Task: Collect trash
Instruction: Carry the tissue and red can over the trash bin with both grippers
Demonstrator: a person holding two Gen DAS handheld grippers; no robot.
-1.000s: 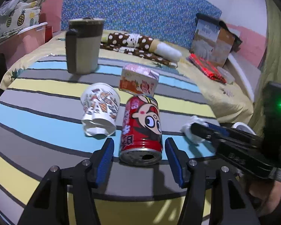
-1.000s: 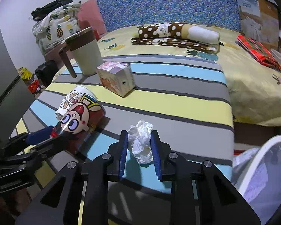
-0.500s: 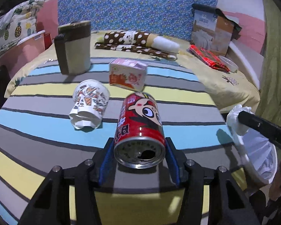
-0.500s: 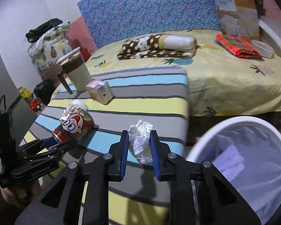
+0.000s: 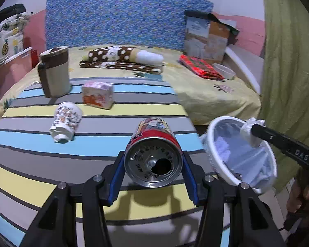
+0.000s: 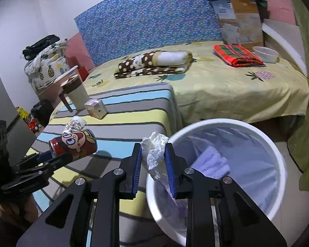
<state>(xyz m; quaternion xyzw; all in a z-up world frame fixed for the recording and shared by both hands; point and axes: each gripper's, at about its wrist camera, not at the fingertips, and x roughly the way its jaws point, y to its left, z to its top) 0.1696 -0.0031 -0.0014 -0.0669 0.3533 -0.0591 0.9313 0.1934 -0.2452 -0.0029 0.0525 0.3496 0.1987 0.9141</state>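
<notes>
My left gripper point(image 5: 153, 174) closes on the red can point(image 5: 153, 160) and lifts it off the striped table point(image 5: 41, 164); my right gripper point(image 6: 153, 162) carries the crumpled tissue point(image 6: 155, 152) over the white bin's point(image 6: 278, 150) rim.

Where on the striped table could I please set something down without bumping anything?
The striped table lies bare in front of the crumpled paper cup and to the right of the small carton. Its far left is crowded: mug, carton and cup sit close.

striped table cover point(image 5: 51, 160) bearing a crushed paper cup point(image 5: 64, 121) on its side, small carton point(image 5: 97, 95) and upright lidded mug point(image 5: 55, 72) behind.
</notes>
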